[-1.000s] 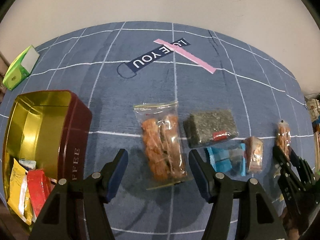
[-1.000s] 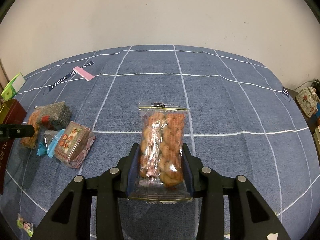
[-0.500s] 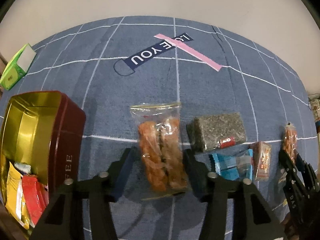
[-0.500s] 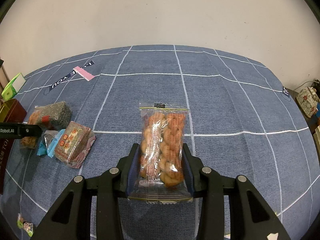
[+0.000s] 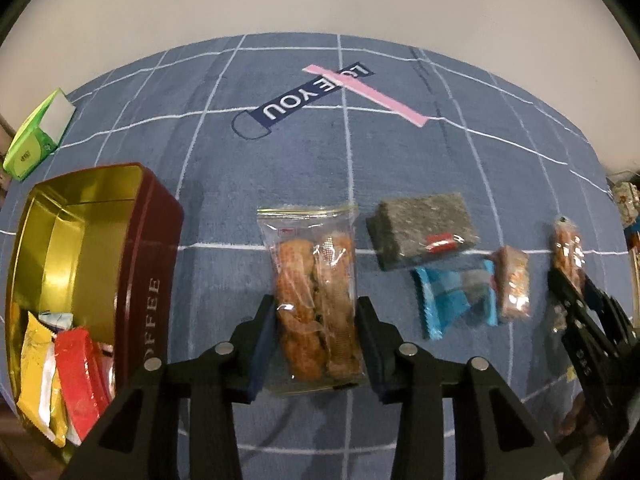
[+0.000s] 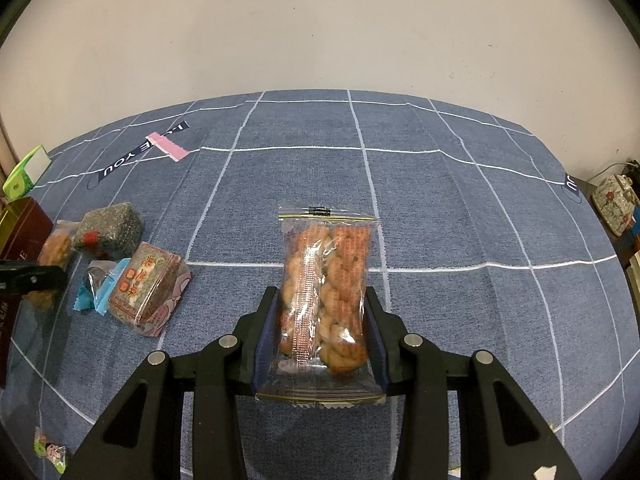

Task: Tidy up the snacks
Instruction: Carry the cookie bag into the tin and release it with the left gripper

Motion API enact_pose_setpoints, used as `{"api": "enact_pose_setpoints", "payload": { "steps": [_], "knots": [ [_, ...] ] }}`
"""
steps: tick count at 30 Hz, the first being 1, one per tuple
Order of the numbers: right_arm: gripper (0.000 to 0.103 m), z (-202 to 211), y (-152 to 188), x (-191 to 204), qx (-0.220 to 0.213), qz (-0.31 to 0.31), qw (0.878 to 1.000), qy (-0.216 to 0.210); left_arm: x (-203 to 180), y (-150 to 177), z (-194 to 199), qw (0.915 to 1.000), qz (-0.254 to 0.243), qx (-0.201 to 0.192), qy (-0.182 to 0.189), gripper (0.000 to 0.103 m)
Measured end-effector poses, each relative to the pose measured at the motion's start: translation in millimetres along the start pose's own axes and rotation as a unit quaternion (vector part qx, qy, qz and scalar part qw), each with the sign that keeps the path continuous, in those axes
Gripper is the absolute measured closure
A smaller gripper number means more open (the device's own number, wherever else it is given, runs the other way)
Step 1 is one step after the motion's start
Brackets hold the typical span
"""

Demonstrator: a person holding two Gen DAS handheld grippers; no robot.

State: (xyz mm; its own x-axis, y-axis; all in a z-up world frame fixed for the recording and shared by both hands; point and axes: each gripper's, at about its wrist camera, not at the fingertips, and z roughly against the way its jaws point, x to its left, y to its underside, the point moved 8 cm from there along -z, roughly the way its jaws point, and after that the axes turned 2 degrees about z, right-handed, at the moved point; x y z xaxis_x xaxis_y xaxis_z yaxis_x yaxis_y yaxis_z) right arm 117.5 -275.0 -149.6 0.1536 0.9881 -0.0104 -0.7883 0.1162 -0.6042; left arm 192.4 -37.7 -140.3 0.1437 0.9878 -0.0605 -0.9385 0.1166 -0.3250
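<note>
Left gripper (image 5: pixel 316 344): we have just been closing on the clear pastry bag (image 5: pixel 314 304), pads touching.
Right gripper (image 6: pixel 320 340): we clamp the twist-snack packet (image 6: pixel 326 300).
Tin (image 5: pixel 150 264): nine o'clock.

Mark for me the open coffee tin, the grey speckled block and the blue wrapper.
coffee tin (image 5: pixel 150 264): left wrist view, on its dark red side wall.
grey speckled block (image 5: pixel 424 216): left wrist view, on its top face.
blue wrapper (image 5: pixel 440 300): left wrist view, on its left half.

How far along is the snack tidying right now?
Early. The coffee tin already holds a few packets. Each gripper pinches a clear bag of fried twists, the left having just closed. The seaweed block, blue packet and red-label cake remain on the cloth.
</note>
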Motion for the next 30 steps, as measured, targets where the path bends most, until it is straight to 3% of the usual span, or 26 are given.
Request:
{"api": "enact_pose_setpoints", "payload": {
  "steps": [10, 19, 30],
  "knots": [
    [0.065, 0.1, -0.1, 0.2, 0.0, 0.0, 1.0, 0.0, 9.5, 7.5, 63.7, 0.9989, -0.014, -0.044, 0.012, 0.063],
    [0.065, 0.6, 0.2, 0.9, 0.0, 0.001, 1.0, 0.001, 80.8, 17.7, 105.6, 0.9974, 0.001, -0.066, -0.028, 0.063],
    [0.066, 1.1, 0.0, -0.9, 0.001, 0.005, 1.0, 0.005, 169.0, 52.0, 100.3, 0.9948, 0.051, -0.038, -0.079, 0.063]
  ]
}}
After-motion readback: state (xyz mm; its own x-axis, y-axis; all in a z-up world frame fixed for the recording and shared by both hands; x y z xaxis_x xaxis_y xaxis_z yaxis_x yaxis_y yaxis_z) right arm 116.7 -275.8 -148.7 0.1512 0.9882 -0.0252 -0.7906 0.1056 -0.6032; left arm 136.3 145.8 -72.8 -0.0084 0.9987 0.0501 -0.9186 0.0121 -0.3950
